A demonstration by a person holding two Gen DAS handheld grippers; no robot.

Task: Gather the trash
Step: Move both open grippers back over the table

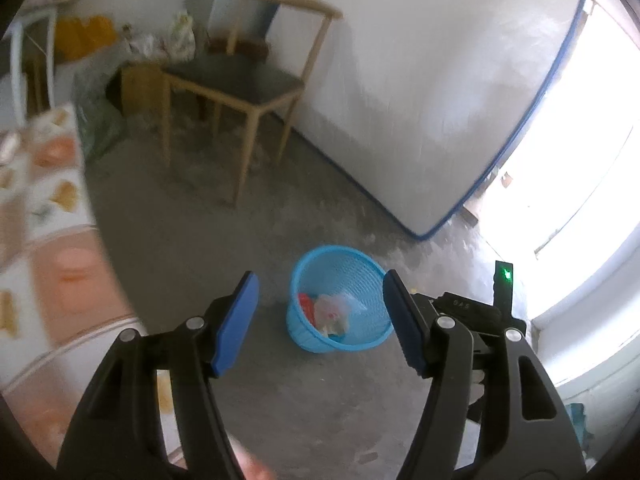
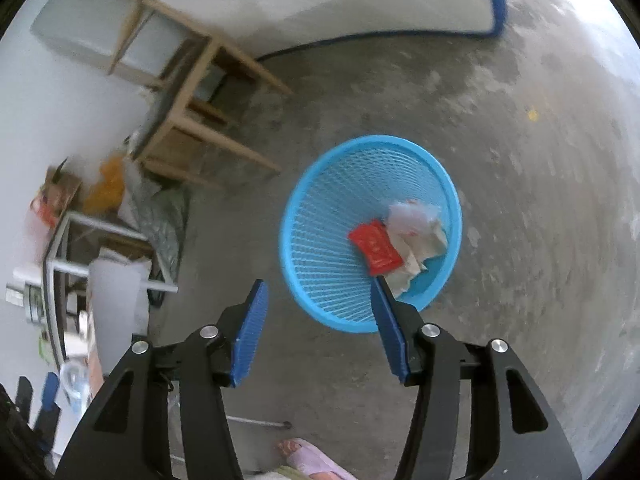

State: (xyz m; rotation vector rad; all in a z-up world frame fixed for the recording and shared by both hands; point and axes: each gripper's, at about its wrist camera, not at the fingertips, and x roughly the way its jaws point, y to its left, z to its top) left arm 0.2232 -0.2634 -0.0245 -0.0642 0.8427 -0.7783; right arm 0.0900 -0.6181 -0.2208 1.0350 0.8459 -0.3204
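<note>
One blue basket (image 2: pixel 320 216) on the concrete floor, near a wooden chair (image 1: pixel 236 76), mouth up. Inside, against its wall: one red packet (image 2: pixel 375 246), long axis slanted; crumpled pale wrappers (image 2: pixel 416 236), count unclear. Left tongs (image 1: pixel 320 316) and right tongs (image 2: pixel 320 324) over the basket, both gaping, empty.

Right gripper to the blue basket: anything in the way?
Nothing visible. The right gripper hangs open and empty above the blue basket, only bare floor around it. Red packet and crumpled wrappers lie inside.
</note>
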